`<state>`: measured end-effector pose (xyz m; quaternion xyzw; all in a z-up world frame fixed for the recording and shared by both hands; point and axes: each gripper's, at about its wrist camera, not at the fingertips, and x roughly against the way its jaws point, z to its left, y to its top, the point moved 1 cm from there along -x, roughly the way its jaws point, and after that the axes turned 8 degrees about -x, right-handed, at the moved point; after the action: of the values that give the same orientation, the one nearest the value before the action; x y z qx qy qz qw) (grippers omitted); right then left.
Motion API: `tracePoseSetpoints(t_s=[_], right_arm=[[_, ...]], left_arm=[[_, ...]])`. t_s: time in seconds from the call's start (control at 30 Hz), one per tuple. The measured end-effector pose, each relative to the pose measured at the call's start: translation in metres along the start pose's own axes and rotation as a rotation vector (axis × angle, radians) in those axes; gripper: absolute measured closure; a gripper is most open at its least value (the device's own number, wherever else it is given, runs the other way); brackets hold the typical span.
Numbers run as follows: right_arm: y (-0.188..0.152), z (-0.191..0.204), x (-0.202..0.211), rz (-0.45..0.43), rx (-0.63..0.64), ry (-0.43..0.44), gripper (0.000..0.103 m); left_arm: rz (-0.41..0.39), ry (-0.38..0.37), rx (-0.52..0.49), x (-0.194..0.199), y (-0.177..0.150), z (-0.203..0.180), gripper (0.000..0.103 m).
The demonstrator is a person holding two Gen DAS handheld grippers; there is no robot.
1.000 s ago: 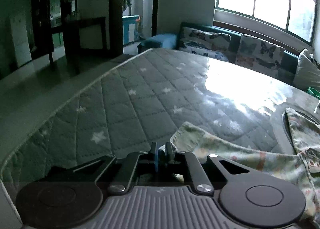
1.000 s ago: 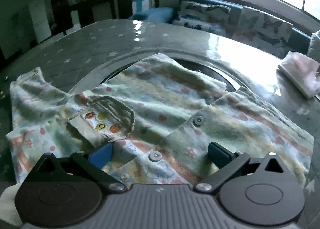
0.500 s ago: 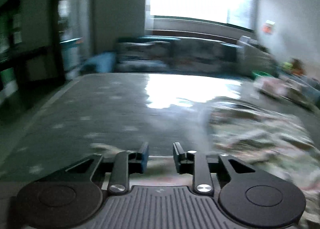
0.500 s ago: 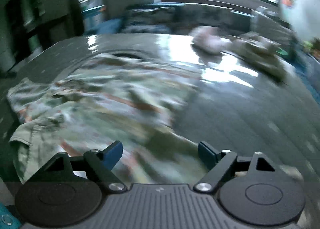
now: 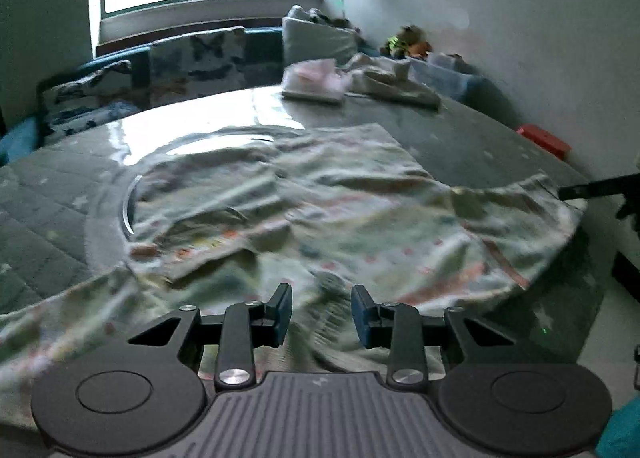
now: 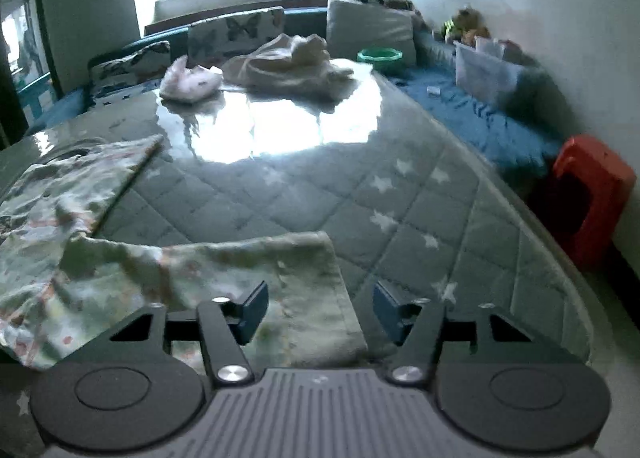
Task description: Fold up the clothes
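Observation:
A pale patterned child's garment [image 5: 320, 209] lies spread and wrinkled on the grey quilted table cover [image 5: 48, 193]. My left gripper [image 5: 321, 312] is open just above the garment's near edge, with cloth showing between the fingers. In the right wrist view the garment's right sleeve [image 6: 240, 270] lies flat near the table's front. My right gripper [image 6: 320, 310] is open over the sleeve's end; its left finger is above the cloth and its right finger is above the cover. The right gripper's tip [image 5: 592, 187] also shows by the garment's far right corner in the left wrist view.
A pink folded item [image 6: 192, 77] and a cream heap of clothes [image 6: 292, 61] lie at the table's far side. A green bowl [image 6: 380, 55], cushions and a bench stand behind. A red stool [image 6: 592, 193] stands on the floor at the right. The table edge curves at right.
My left gripper has opened and swung right from the garment's left corner to face the whole garment. My right gripper has swung right to the sleeve end and stayed open.

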<state>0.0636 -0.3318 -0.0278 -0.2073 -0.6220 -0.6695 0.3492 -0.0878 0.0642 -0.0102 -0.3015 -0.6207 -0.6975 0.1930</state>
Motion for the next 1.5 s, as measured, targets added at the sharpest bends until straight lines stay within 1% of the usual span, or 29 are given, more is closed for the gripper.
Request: tracePoseSetpoints(t_s=[0.03, 0.1, 0.13, 0.17, 0.2, 0.23, 0.27, 0.3, 0.33, 0.4, 0.47, 0.57, 0.6, 0.67, 0.7, 0.73, 0.77, 0.83, 0.9, 0.93, 0.97, 1.03, 1.1, 1.13, 1.2, 1.3, 1.37, 1.4, 1.5], right_arm=[[-0.002, -0.001, -0.002, 0.009, 0.000, 0.006, 0.054], [-0.004, 0.001, -0.002, 0.012, 0.013, 0.013, 0.057], [-0.004, 0.002, -0.003, 0.011, 0.021, 0.016, 0.062], [-0.003, 0.004, -0.003, 0.012, 0.027, 0.018, 0.072], [-0.002, 0.005, -0.003, 0.012, 0.034, 0.021, 0.077], [-0.001, 0.007, -0.004, 0.010, 0.047, 0.021, 0.087], [0.000, 0.010, -0.004, 0.006, 0.071, 0.017, 0.094], [0.002, 0.014, -0.004, -0.002, 0.098, 0.006, 0.094], [0.004, 0.018, -0.004, -0.016, 0.131, -0.017, 0.097], [0.011, 0.022, -0.002, -0.046, 0.171, -0.048, 0.097], [0.014, 0.024, -0.005, -0.049, 0.193, -0.073, 0.097], [0.015, 0.026, -0.015, -0.036, 0.225, -0.112, 0.097], [0.015, 0.026, -0.018, -0.032, 0.235, -0.124, 0.097], [0.014, 0.026, -0.026, -0.022, 0.246, -0.152, 0.093], [0.015, 0.027, -0.026, -0.033, 0.248, -0.161, 0.092], [0.018, 0.028, -0.024, -0.044, 0.242, -0.159, 0.090], [0.022, 0.030, -0.021, -0.055, 0.237, -0.157, 0.084], [0.028, 0.033, -0.016, -0.080, 0.229, -0.148, 0.081], [0.030, 0.044, -0.010, -0.101, 0.228, -0.089, 0.070], [0.031, 0.049, -0.007, -0.110, 0.225, -0.053, 0.061], [0.031, 0.055, -0.005, -0.112, 0.219, -0.014, 0.061], [0.029, 0.066, -0.010, -0.086, 0.207, 0.065, 0.060], [0.026, 0.075, -0.018, -0.062, 0.205, 0.111, 0.054], [0.024, 0.077, -0.022, -0.052, 0.205, 0.115, 0.051], [0.020, 0.079, -0.029, -0.033, 0.202, 0.122, 0.051], [0.017, 0.074, -0.039, -0.007, 0.185, 0.114, 0.049], [0.016, 0.068, -0.040, -0.009, 0.174, 0.107, 0.043], [0.017, 0.064, -0.040, -0.011, 0.168, 0.096, 0.043], [0.021, 0.051, -0.043, -0.006, 0.140, 0.068, 0.039]], left_arm=[[0.008, -0.008, -0.005, -0.001, -0.001, -0.003, 0.068], [0.020, -0.015, -0.019, -0.002, -0.003, -0.008, 0.068], [0.028, -0.023, -0.022, -0.004, -0.004, -0.010, 0.068], [0.036, -0.030, -0.026, -0.005, -0.004, -0.012, 0.068], [0.041, -0.036, -0.029, -0.006, -0.004, -0.014, 0.068], [0.042, -0.046, -0.031, -0.006, -0.004, -0.016, 0.068], [0.042, -0.056, -0.032, -0.006, -0.004, -0.018, 0.068], [0.042, -0.066, -0.034, -0.007, -0.004, -0.019, 0.068], [0.043, -0.076, -0.035, -0.007, -0.004, -0.021, 0.068], [0.043, -0.096, -0.038, -0.007, -0.004, -0.025, 0.068], [0.044, -0.116, -0.042, -0.008, -0.004, -0.028, 0.068], [0.045, -0.146, -0.046, -0.008, -0.003, -0.034, 0.060], [0.045, -0.156, -0.048, -0.008, -0.003, -0.036, 0.058], [0.046, -0.175, -0.051, -0.009, -0.003, -0.039, 0.058], [0.046, -0.185, -0.052, -0.009, -0.003, -0.041, 0.058], [0.045, -0.194, -0.052, -0.009, -0.003, -0.042, 0.058], [0.040, -0.196, -0.044, -0.006, -0.001, -0.039, 0.057], [0.022, -0.192, -0.030, -0.001, 0.004, -0.031, 0.056], [-0.006, -0.173, -0.014, 0.004, 0.010, -0.022, 0.055], [-0.020, -0.158, 0.001, 0.006, 0.012, -0.016, 0.054], [-0.033, -0.141, 0.018, 0.007, 0.015, -0.010, 0.053], [-0.043, -0.090, 0.057, 0.006, 0.016, 0.006, 0.052], [-0.037, -0.051, 0.104, 0.004, 0.012, 0.022, 0.052], [-0.031, -0.033, 0.130, 0.003, 0.009, 0.031, 0.052], [-0.017, -0.002, 0.175, 0.002, 0.001, 0.048, 0.052], [0.028, 0.037, 0.232, -0.002, -0.017, 0.069, 0.052], [0.014, 0.025, 0.244, 0.002, -0.025, 0.077, 0.054], [0.003, 0.016, 0.244, 0.005, -0.028, 0.080, 0.056], [-0.012, 0.012, 0.241, 0.010, -0.031, 0.087, 0.056]])
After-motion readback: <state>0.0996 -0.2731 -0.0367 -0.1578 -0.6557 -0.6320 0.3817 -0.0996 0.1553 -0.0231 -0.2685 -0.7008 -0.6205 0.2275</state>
